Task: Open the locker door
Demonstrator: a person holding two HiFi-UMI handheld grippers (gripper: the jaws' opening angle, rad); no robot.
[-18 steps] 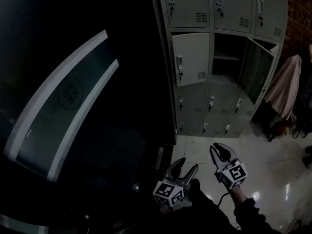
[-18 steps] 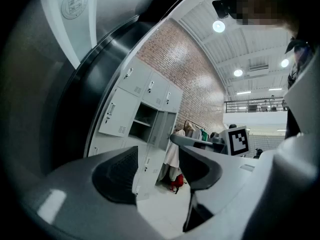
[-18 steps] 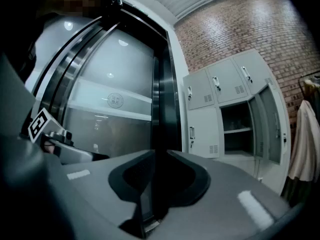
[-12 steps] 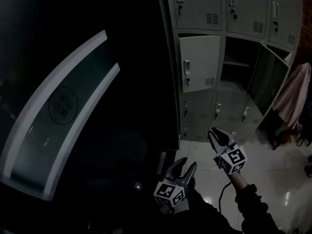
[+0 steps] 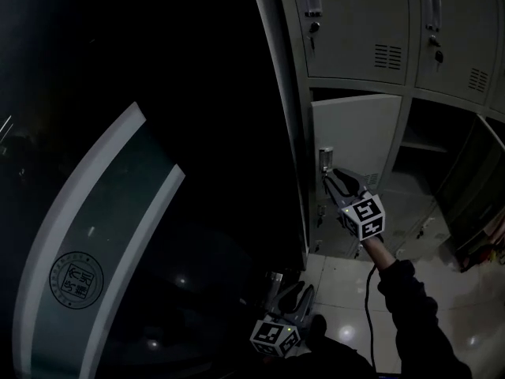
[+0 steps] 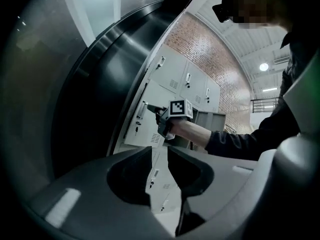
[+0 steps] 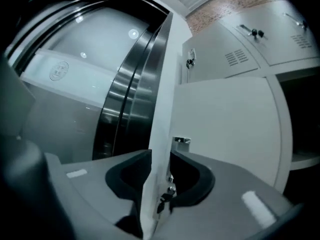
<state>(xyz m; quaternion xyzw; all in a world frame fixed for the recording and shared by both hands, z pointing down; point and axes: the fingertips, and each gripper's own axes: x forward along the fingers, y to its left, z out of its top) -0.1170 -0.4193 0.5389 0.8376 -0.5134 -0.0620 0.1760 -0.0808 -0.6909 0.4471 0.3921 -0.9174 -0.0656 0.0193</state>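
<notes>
So the right arm's stretched out, dark sleeve [image 5: 410, 306] running up from the bottom right of the head view toward the middle, with the right gripper [image 5: 326, 173] pointing up and to the left at the lockers. In the right gripper view its jaws sit one on each side of the locker door [image 7: 225, 119]'s free edge and pinch it, as far as I can see. The little metal handle [image 7: 182, 140] is just above the right jaw, and a key lock [image 7: 165, 196] hangs below it.

The left gripper [image 5: 293, 290] is held low at the bottom center of the head view, over the shiny tile floor [image 5: 339, 283]. Its jaws are a bit apart with nothing between them, only lockers visible through the gap.

The locker door [image 5: 355, 136] is right of center in the head view. It's plain light grey metal, handle [image 5: 325, 158] on its left side, and standing ajar with a dark gap along the top. The compartment [image 5: 430, 144] right next to it is wide open and dark inside. Big dark glass panel [image 5: 76, 279] fills the left of the frame.
</notes>
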